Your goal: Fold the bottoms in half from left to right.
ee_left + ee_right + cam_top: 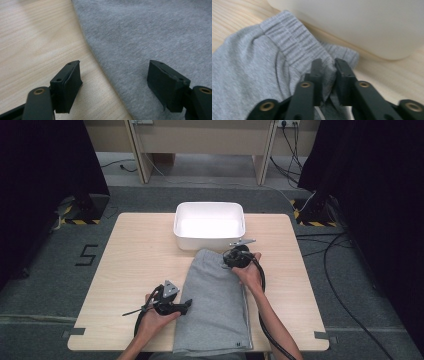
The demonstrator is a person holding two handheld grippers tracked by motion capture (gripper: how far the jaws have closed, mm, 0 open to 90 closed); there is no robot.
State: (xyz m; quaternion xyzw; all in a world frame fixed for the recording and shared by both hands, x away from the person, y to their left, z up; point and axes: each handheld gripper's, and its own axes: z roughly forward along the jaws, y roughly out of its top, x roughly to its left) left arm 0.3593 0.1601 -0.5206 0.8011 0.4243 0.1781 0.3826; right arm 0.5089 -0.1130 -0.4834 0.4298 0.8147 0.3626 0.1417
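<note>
Grey folded shorts [215, 300] lie lengthwise down the middle of the wooden table [135, 265], waistband toward the far side. My right gripper [235, 257] is shut on the ribbed waistband [294, 37] at the shorts' far right corner, just in front of the white bin [209, 225]; grey cloth is pinched between its jaws [328, 67]. My left gripper [186, 306] rests at the shorts' left edge near the front, open. In the left gripper view its jaws straddle the edge of the cloth [150, 32], one pad over bare wood, the other over fabric [115, 86].
The white bin [362, 22] stands empty at the table's far middle, close behind the waistband. Bare wood lies to the left [125, 250] and right of the shorts. Cables run over the grey floor [350, 285] on the right.
</note>
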